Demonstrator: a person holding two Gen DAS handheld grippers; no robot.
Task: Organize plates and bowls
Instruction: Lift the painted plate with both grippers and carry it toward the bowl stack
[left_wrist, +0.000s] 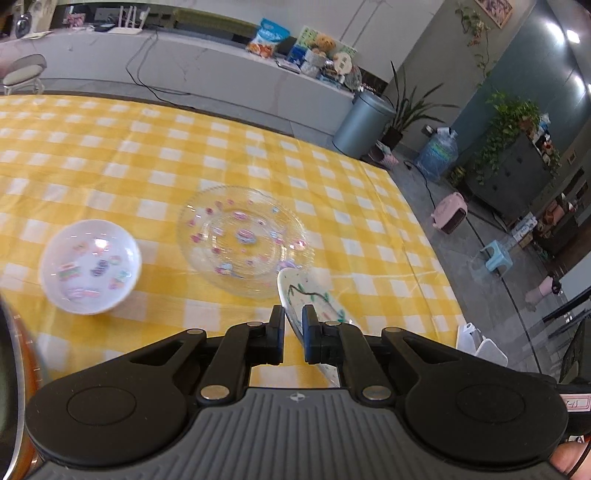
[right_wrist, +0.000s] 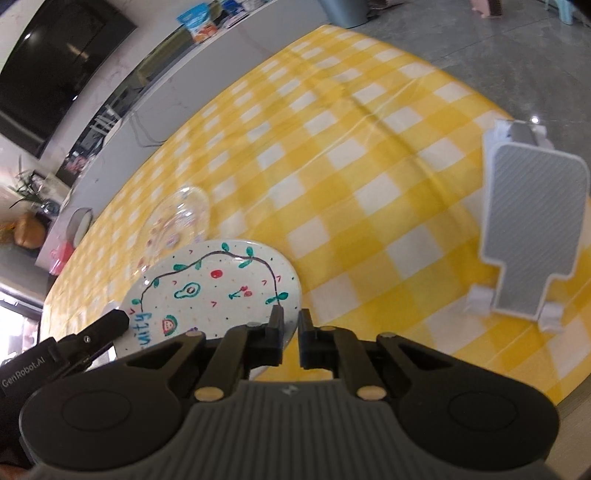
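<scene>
Painted plate, white with a dark vine, green leaves, red cherries, an avocado and a watermelon slice, is pinched edge-on by the left gripper above the checked tablecloth. The right gripper pinches its rim. Beyond lie a clear glass plate and a white bowl.

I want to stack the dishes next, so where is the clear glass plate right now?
The clear glass plate lies flat on the yellow checked tablecloth, mid-frame in the left wrist view, between the white bowl to its left and the painted plate held beside it.
</scene>
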